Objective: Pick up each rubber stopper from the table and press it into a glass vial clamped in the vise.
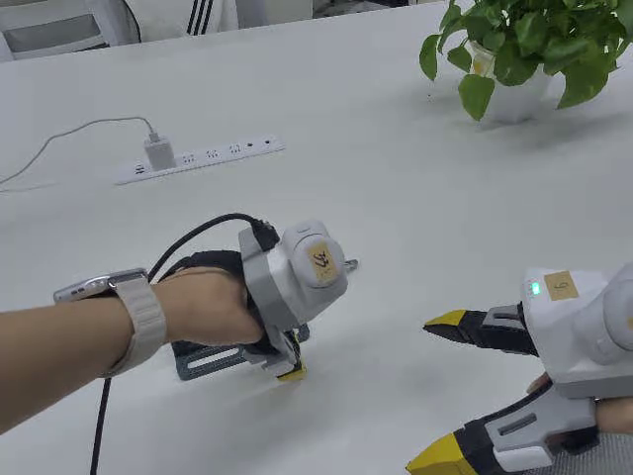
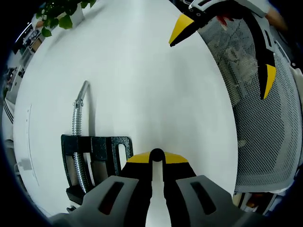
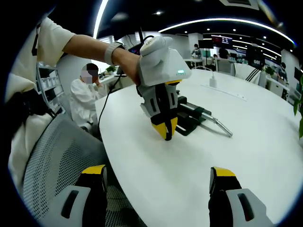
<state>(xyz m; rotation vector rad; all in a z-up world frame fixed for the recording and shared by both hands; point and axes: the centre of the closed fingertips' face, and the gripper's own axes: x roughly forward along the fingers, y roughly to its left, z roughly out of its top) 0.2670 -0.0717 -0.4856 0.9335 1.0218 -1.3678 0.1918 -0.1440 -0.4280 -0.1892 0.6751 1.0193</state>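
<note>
Left tongs (image 2: 156,160) nearly closed, apparently pinching small dark round rubber stopper (image 2: 156,154), tips low over white worktop (image 2: 142,94) just beside black metal vise (image 2: 94,151); wide-open, empty right tongs (image 3: 157,171) well apart from vise.

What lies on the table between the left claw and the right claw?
Nothing: the stretch of table between the left claw and the right claw is bare, as the head view and the right gripper view both show.
</note>
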